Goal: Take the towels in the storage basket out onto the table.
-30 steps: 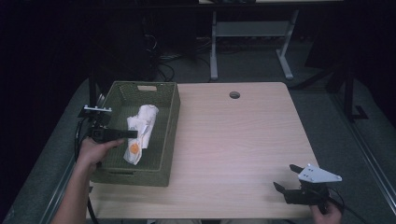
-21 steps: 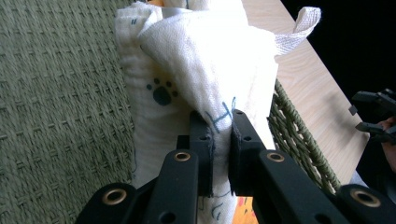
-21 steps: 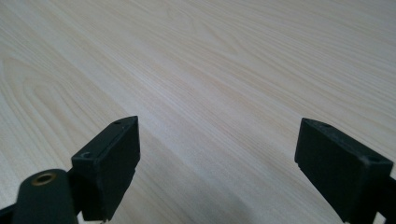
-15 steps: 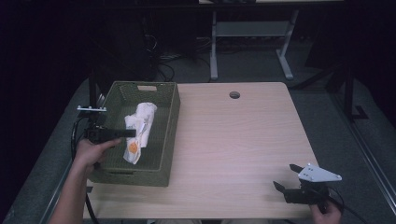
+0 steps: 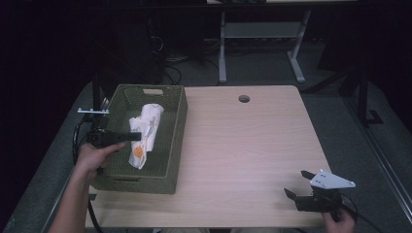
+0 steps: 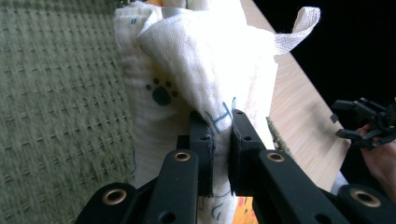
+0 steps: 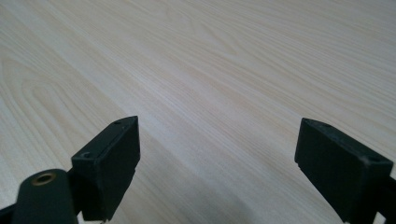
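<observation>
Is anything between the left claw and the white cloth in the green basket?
Nothing visible. The left claw is already shut on a fold of the white cloth, which lies inside the green basket. The right claw rests open near the table's front right corner, well apart.

Dim room, grey carpet floor [image 5: 272, 73], white-legged desk frame [image 5: 222, 48] beyond the pale wooden table [image 5: 243, 145].

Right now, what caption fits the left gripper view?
Left gripper pinching a fold of white printed cloth above the green basket.
</observation>
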`<state>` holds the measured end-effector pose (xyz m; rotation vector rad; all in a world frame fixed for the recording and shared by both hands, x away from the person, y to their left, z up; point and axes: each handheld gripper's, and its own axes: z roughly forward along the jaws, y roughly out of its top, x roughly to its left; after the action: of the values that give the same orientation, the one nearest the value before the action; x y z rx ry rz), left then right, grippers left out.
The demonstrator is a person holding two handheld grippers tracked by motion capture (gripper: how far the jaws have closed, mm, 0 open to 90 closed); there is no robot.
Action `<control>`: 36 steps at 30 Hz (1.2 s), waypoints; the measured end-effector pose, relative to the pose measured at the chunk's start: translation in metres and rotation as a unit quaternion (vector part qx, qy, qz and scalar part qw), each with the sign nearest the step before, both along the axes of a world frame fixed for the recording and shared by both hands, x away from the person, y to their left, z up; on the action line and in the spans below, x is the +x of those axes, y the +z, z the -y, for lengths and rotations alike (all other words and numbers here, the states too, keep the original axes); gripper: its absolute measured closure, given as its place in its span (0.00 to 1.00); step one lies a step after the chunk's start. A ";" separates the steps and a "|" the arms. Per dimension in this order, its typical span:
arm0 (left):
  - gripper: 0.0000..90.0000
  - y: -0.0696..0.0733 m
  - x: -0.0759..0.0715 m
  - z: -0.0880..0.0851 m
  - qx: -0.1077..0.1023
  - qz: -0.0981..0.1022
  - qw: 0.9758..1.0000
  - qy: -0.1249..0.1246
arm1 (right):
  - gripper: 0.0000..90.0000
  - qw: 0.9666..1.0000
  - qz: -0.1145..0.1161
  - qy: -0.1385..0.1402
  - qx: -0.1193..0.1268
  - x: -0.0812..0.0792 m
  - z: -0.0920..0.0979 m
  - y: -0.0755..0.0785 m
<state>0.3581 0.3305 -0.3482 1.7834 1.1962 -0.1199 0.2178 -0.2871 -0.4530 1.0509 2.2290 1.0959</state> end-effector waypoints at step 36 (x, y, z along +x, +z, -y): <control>0.92 0.032 -0.006 0.018 -0.017 0.029 0.999 -0.025 | 0.15 1.000 0.003 -0.001 0.002 0.000 0.003 0.000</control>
<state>0.3520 0.3124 -0.3167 1.7757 1.1020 -0.1175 0.2174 -0.2903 -0.4529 1.0504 2.2214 1.1006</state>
